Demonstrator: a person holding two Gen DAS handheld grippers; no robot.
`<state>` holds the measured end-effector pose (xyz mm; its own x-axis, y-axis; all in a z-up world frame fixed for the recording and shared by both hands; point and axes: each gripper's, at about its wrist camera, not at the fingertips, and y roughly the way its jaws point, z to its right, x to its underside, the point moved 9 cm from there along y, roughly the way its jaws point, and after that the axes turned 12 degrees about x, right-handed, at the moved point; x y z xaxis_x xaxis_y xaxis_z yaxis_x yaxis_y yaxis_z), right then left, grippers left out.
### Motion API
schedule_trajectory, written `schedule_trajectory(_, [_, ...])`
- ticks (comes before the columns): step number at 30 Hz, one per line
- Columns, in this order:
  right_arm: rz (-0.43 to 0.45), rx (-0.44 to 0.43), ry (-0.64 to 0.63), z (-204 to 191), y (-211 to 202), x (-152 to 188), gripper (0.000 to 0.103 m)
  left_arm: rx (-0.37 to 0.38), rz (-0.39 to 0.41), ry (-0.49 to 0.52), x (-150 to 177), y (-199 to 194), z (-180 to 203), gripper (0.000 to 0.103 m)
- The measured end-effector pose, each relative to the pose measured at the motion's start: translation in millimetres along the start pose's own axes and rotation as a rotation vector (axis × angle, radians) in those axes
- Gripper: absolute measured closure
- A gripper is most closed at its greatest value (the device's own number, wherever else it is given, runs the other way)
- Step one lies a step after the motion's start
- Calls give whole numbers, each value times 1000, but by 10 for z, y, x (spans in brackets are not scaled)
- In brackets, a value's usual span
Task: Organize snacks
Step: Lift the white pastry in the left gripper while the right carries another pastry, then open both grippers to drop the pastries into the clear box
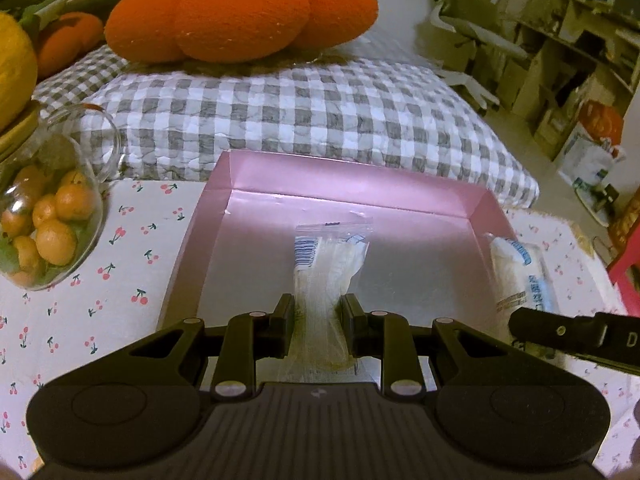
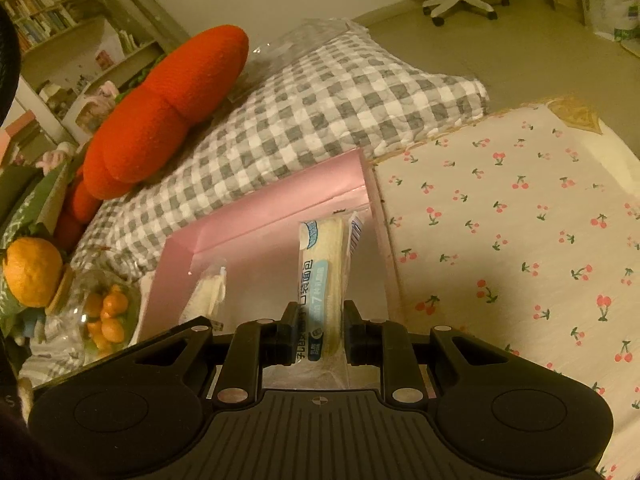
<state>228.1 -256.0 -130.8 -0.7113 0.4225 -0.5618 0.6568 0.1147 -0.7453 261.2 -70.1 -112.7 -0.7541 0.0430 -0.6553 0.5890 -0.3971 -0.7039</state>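
Observation:
A shallow pink box (image 1: 400, 184) lies open on the cherry-print cloth. My left gripper (image 1: 318, 316) is shut on a clear-wrapped bread pack (image 1: 326, 264) that reaches out over the box floor. At the box's right wall a second wrapped bread pack (image 1: 520, 268) sticks up, with the other gripper's black finger (image 1: 560, 330) below it. In the right wrist view my right gripper (image 2: 322, 320) is shut on that bread pack (image 2: 322, 264), blue label up, over the pink box (image 2: 280, 200) near its right wall. The left hand's pack (image 2: 208, 296) shows at the lower left of the box.
A glass jar (image 1: 52, 216) of small oranges stands left of the box. Behind the box lies a grey checked cushion (image 1: 300, 112) with an orange plush pumpkin (image 1: 240, 8) on it. The cherry-print cloth (image 2: 520, 240) stretches right of the box. Shelves and an office chair stand beyond.

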Motion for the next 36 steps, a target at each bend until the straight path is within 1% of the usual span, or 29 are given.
schedule_trajectory(6, [14,20,-14,21,3,-15,81,2,13,16,3,-20,12,77])
schedule_trajectory(7, [15,23,-15,23,4,-14,80,5,19,14,-1,-34,14,75])
schedule_trajectory(9, [23,29,-19,25,-3,-16,79,14,24,12,3,-56,18,68])
schedule_trajectory(13, [25,21,-17,16,-17,-21,77,16,26,16,20,-98,-4,62])
schedule_trajectory(14, [25,21,-16,13,-22,-21,71,17,27,14,24,-107,-10,60])
schedule_trajectory(15, [24,20,-14,11,-26,-22,66,19,29,12,22,-102,-5,57])
schedule_trajectory(16, [25,18,-11,8,-32,-23,58,22,31,10,26,-122,-11,55])
schedule_trajectory(17, [26,14,-10,0,-40,-23,52,24,33,9,27,-130,-8,52])
schedule_trajectory(19, [26,10,-14,-17,-59,-29,48,23,31,8,29,-148,-1,48])
schedule_trajectory(21, [24,4,-14,-29,-89,-36,42,24,29,9,39,-166,10,41])
schedule_trajectory(23, [27,-7,-11,-36,-131,-53,36,29,29,14,39,-185,28,37])
schedule_trajectory(27, [41,-13,-15,-51,-241,-83,30,48,38,17,48,-277,58,26])
schedule_trajectory(30, [49,-10,-26,-65,-315,-87,25,64,39,15,70,-355,80,21])
schedule_trajectory(32, [51,-9,-36,-77,-358,-83,23,73,40,14,97,-414,88,20])
schedule_trajectory(36, [47,6,-55,-112,-445,-53,23,80,41,0,149,-515,75,16])
